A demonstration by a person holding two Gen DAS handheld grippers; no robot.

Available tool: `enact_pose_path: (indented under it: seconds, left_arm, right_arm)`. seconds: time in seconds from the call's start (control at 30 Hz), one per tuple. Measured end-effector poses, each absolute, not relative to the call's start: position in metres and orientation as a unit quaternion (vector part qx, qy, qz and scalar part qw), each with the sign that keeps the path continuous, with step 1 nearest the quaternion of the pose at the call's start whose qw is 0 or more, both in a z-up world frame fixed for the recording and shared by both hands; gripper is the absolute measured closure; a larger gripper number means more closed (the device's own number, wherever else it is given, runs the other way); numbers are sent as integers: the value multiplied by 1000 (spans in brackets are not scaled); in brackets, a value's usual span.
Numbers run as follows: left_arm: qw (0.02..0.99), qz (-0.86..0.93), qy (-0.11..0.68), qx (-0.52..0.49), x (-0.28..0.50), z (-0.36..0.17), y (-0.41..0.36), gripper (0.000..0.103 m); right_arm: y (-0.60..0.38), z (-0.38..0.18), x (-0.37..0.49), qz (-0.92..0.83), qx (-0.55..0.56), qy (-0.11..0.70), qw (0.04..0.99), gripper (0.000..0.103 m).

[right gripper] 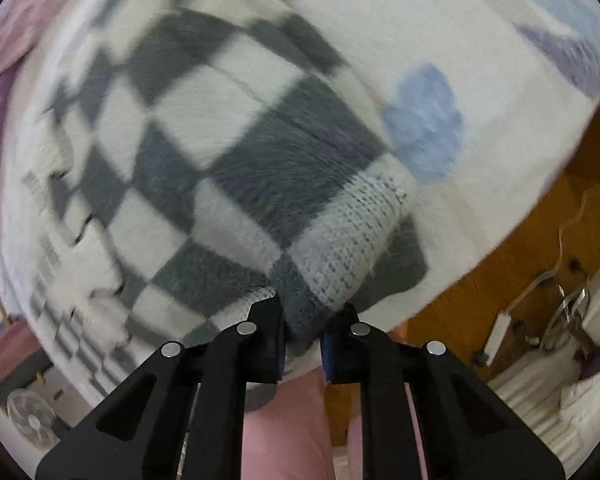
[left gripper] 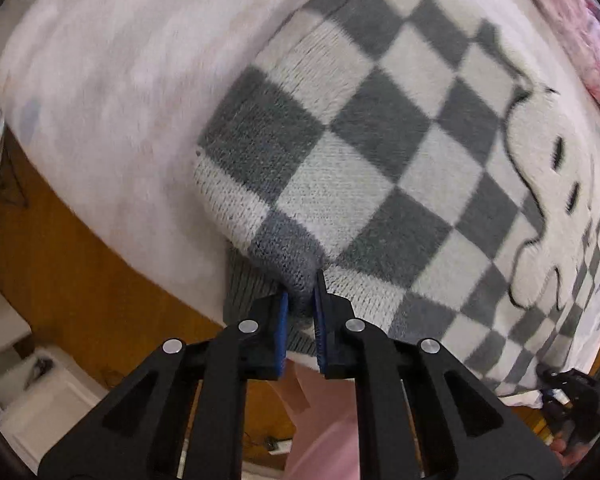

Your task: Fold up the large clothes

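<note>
A grey-and-white checkered knit sweater (left gripper: 364, 148) with an outlined cartoon figure lies spread on a pale bed cover (left gripper: 112, 92). In the left wrist view my left gripper (left gripper: 301, 294) is shut on a bunched grey corner of the sweater at the bed's near edge. In the right wrist view the sweater (right gripper: 204, 152) is blurred. My right gripper (right gripper: 304, 312) is shut on a folded grey-and-white knit corner of it, with fabric squeezed between the blue pads. Both grippers point down at the bed.
A wooden floor (left gripper: 88, 280) lies beyond the bed edge, with white furniture (left gripper: 40, 392) at lower left. The person's pink-clad legs (right gripper: 288, 420) are below the grippers. A fan (right gripper: 32, 420), a power strip (right gripper: 500, 332) and pink-purple bedding (left gripper: 580, 32) lie around.
</note>
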State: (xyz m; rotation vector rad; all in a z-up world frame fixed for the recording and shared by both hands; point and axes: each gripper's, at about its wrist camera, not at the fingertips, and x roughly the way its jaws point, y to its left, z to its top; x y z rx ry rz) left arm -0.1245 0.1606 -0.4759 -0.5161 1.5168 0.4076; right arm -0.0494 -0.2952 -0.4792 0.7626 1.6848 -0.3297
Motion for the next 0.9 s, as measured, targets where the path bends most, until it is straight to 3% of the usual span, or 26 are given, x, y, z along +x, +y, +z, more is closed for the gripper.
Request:
enact_pose_path:
  seconds: [0.1, 0.17, 0.2, 0.23, 0.3, 0.33, 0.37, 0.6, 0.77, 0.8, 0.87, 0.9]
  left_arm:
    - [675, 176, 698, -163, -115, -483, 142, 89]
    - [666, 157, 720, -119, -106, -475, 130, 77]
    - [662, 148, 725, -118, -101, -468, 124, 63]
    - [660, 139, 728, -123, -98, -461, 124, 59]
    - [659, 131, 730, -122, -93, -446, 125, 54]
    - [658, 129, 733, -117, -89, -438, 127, 43]
    - [658, 128, 733, -115, -84, -433, 129, 42]
    - [704, 139, 688, -109, 3, -398, 171, 42]
    - [727, 170, 658, -97, 69, -411, 200, 42]
    - [730, 169, 654, -106, 81, -417, 205, 44]
    - [728, 162, 654, -130, 92, -435, 215, 64]
    - [715, 161, 665, -145, 100, -448, 220, 71]
  right_arm:
    - [-283, -492, -35, -146, 278, 743, 590, 88]
    - [-275, -484, -29, -143, 260, 753, 587, 71]
    - [-276, -474, -29, -143, 255, 756, 586, 50]
    - [-277, -462, -29, -147, 255, 752, 589, 39]
    - [-289, -439, -32, -150, 270, 740, 597, 30]
    - [-297, -430, -32, -155, 272, 738, 598, 29]
    - [-306, -418, -30, -168, 269, 733, 603, 29]
    - [-358, -388, 52, -143, 284, 668, 673, 29]
    - [-363, -427, 140, -102, 292, 664, 681, 28]
    - [-360, -437, 153, -90, 294, 670, 676, 28]
    - [-349, -467, 178, -70, 289, 693, 657, 28]
    - [-346, -477, 184, -66, 287, 700, 650, 36]
